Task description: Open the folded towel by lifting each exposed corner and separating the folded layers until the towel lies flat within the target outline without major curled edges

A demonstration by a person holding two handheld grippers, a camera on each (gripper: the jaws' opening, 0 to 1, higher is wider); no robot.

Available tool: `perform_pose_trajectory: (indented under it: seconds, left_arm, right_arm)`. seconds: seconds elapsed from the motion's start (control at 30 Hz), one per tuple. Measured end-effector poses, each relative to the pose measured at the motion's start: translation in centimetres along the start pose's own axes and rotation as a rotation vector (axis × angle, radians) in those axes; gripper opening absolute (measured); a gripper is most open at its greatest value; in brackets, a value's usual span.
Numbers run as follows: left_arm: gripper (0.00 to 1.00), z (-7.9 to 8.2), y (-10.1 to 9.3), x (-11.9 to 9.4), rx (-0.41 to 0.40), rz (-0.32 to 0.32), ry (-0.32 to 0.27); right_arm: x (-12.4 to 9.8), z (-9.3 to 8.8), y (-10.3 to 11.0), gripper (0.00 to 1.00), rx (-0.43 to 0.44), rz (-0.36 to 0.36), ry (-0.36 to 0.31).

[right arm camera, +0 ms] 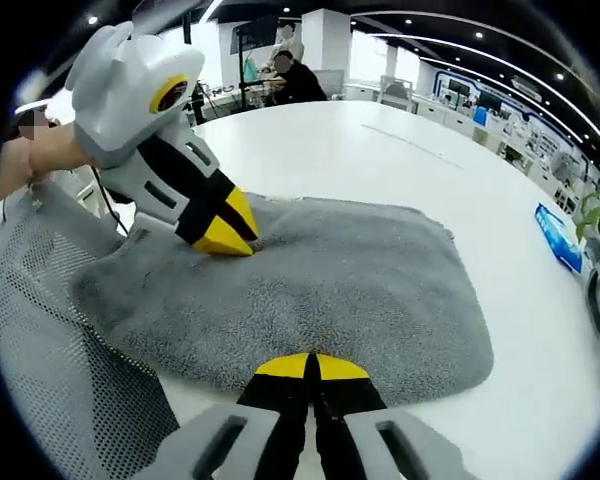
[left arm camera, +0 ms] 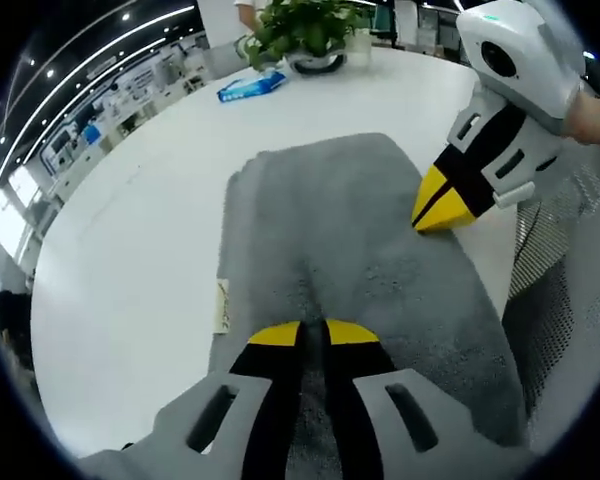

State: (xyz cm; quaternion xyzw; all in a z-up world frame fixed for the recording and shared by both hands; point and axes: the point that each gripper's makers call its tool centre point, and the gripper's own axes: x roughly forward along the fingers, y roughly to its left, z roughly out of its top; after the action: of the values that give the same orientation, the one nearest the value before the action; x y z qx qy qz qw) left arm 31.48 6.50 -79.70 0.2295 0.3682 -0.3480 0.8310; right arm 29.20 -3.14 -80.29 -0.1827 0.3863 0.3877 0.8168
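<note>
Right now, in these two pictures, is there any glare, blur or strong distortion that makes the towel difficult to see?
Left gripper view: fisheye bends the table edge; the grey towel is sharp and evenly lit, with soft shadow under the right gripper. Right gripper view: ceiling lights glare at the top, the towel stays clear, and the left gripper is sharp.

Open-plan office / lab-type workspace. Big white round table (right arm camera: 400, 160), mesh chair back (right arm camera: 50, 330) at its edge. Black ceiling w/ strip lights (right arm camera: 450, 45) + spot lamps. Rows of desks w/ monitors & equipment (right arm camera: 500, 105) along far side. Person seated at desk in bkgd (right arm camera: 298, 80). Potted plant (left arm camera: 305, 30) on table, blue packet (left arm camera: 252, 87) beside it. White columns (right arm camera: 325, 40), bright windows behind.
</note>
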Motion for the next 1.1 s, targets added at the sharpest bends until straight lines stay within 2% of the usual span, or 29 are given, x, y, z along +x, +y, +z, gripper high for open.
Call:
perform_pose_trajectory:
  seconds: [0.07,0.17,0.23,0.43,1.1]
  left_arm:
    - [0.06,0.0,-0.1,0.0,-0.029,-0.002,-0.010]
    - [0.06,-0.1,-0.2,0.0,-0.133,-0.032,-0.035]
    - [0.06,-0.2,-0.1,-0.1,-0.165,-0.037,-0.041]
    - [0.06,-0.1,-0.6,-0.2,-0.140,-0.028,-0.045]
    - [0.06,0.0,-1.5,-0.2,-0.150,-0.028,-0.041]
  right_arm:
    - [0.0,0.0,-0.2,0.00,0.004,-0.002,0.000]
    - [0.1,0.1,-0.5,0.00,0.003,-0.009,-0.001]
    - [0.2,0.2,-0.8,0.00,0.002,-0.015,-0.001]
    - [0.3,0.4,-1.4,0.00,-0.002,-0.025,-0.003]
    - [0.6,0.7,-2.8,0.00,-0.010,-0.050,-0.002]
